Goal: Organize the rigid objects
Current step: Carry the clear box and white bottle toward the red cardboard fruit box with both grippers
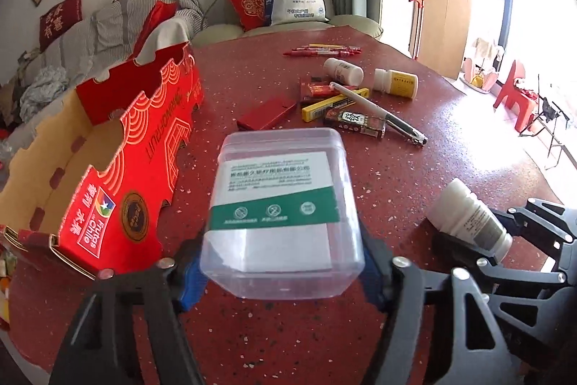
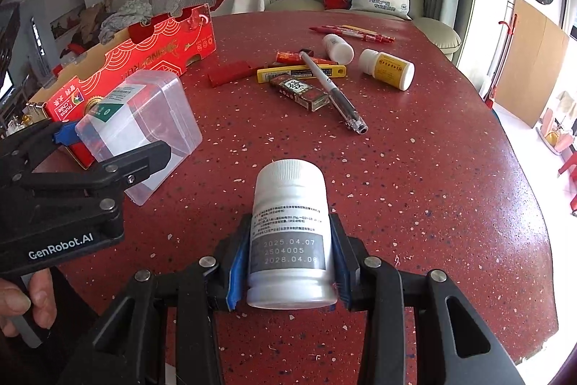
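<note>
A clear plastic box (image 1: 281, 204) with a white and green label is clamped between the blue pads of my left gripper (image 1: 281, 276), raised just off the red table. It hangs just right of the open red cardboard fruit box (image 1: 119, 168). My right gripper (image 2: 288, 276) is shut on a white pill bottle (image 2: 290, 226), cap pointing away, held over the table's near side. The right wrist view shows the left gripper (image 2: 108, 147) gripping the clear box (image 2: 144, 118) in front of the fruit box (image 2: 144, 49). In the left wrist view the pill bottle (image 1: 468, 215) shows at the right.
Mid-table lie a silver pen (image 2: 331, 89), a yellow slim box (image 2: 299, 73), a patterned small box (image 2: 299, 91), a flat red box (image 2: 230, 73), two white bottles (image 2: 387, 69) and several red pens (image 2: 353, 31). Sofa and armchair stand beyond the red speckled table (image 2: 414, 186).
</note>
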`<state>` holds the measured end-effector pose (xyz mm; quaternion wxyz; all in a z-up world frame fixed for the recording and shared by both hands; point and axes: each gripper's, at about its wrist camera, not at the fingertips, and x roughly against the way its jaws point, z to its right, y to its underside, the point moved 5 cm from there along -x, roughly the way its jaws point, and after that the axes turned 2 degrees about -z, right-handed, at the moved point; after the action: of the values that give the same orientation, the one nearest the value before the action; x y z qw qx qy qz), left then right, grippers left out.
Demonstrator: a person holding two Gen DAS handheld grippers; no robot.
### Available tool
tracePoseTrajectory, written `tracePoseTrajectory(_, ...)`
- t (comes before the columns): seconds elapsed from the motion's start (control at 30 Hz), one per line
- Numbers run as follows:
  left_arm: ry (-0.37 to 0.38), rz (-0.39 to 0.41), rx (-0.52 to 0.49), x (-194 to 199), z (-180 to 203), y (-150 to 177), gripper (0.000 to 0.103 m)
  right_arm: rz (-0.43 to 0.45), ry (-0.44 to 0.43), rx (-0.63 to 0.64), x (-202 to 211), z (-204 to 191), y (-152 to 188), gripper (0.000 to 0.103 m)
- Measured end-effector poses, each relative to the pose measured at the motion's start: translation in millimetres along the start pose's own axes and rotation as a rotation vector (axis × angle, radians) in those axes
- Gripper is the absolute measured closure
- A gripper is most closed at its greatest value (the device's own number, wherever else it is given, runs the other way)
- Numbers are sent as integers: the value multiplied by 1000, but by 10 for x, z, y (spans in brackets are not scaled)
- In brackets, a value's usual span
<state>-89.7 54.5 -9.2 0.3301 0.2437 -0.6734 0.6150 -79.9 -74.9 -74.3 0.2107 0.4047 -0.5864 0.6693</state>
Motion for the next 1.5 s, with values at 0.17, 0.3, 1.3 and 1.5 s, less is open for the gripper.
tracePoseTrajectory(0.17, 15, -15, 43, 71, -45, 67, 32, -11, -15, 15, 26, -85, 1, 62)
tracePoseTrajectory(0.3, 4, -23, 66, 255, -54, 263, 32, -5, -12, 41, 136, -208, 70, 62)
tracePoseTrajectory(1.3, -22, 14, 39, -563, 27, 824, 33, 16, -11, 39, 209, -367, 257, 62)
tracePoseTrajectory(1.5, -49, -10, 24, -566, 99, 909, 33, 21, -11, 31, 219, -358, 265, 62)
